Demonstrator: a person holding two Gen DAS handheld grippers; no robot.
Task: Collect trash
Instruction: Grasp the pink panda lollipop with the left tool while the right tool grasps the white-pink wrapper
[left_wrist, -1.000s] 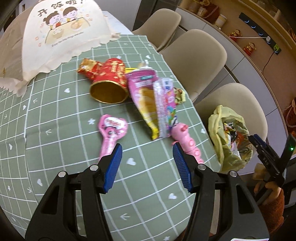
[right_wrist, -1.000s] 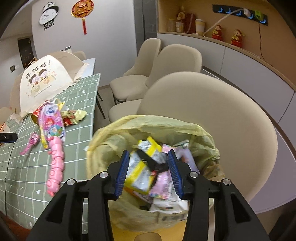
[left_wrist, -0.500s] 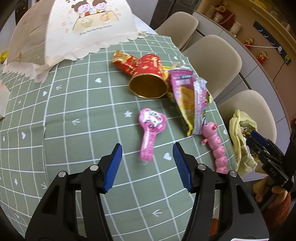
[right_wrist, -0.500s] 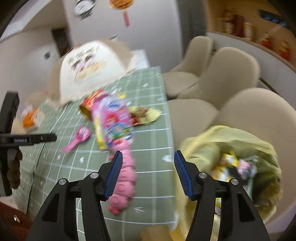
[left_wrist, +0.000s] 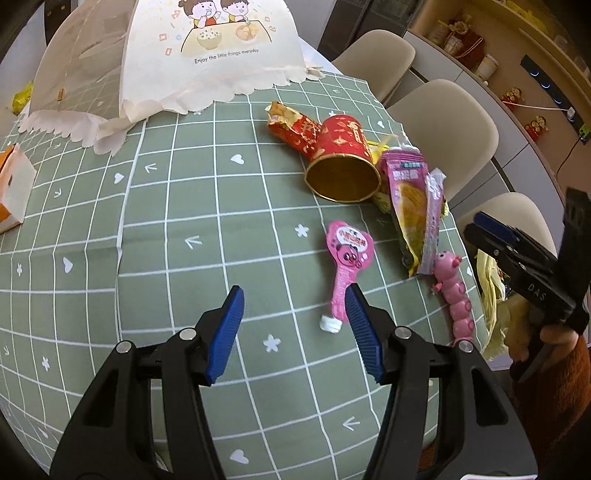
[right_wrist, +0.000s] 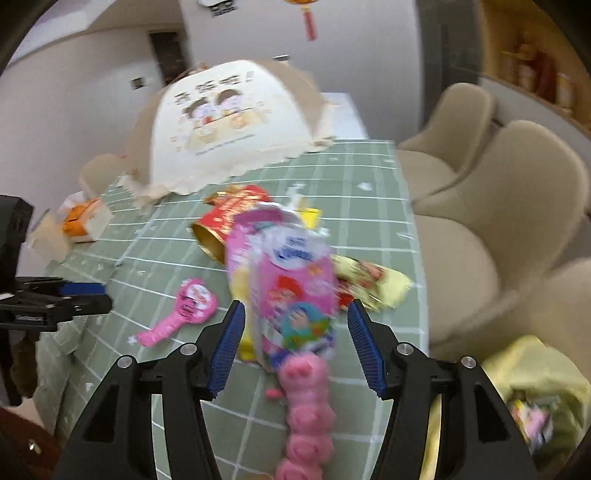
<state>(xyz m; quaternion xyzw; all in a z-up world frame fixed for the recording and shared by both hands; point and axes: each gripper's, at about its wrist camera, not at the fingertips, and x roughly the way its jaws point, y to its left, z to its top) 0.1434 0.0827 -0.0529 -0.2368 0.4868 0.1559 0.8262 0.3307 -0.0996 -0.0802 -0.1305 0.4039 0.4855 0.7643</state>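
While the green checked worktop (left_wrist: 177, 229) still carries a cluster of litter toward its right edge, the job looks partly done: the yellow trash bag (right_wrist: 546, 373) on the chair at the near right already holds wrappers. At the far side stands a mesh food cover (left_wrist: 207, 55), well apart from the rubbish. Largest of the litter is the red paper cup (left_wrist: 341, 162), lying on its side with its gold mouth turned toward the near edge. Just right of it lie the pink snack wrappers (left_wrist: 413, 206), long axis running far to near, lower ends beside the pink caterpillar toy (left_wrist: 452, 295), which also lies far to near, head at the far end. Left of these sits the pink paddle-shaped wrapper (left_wrist: 347, 258), broad head far, thin stem pointing near.

Both tools are empty. The left gripper (left_wrist: 295, 332) hangs with jaws moderately parted just near of the paddle's stem; the right gripper (right_wrist: 295, 347) stands wide, framing the wrappers' lower end in its blurred view.

For a clean pick, I would judge it best to bring each gripper's jaws across the short width of a piece, not along its length, and press the pads down to the cloth before closing, since the flat film may otherwise slip.
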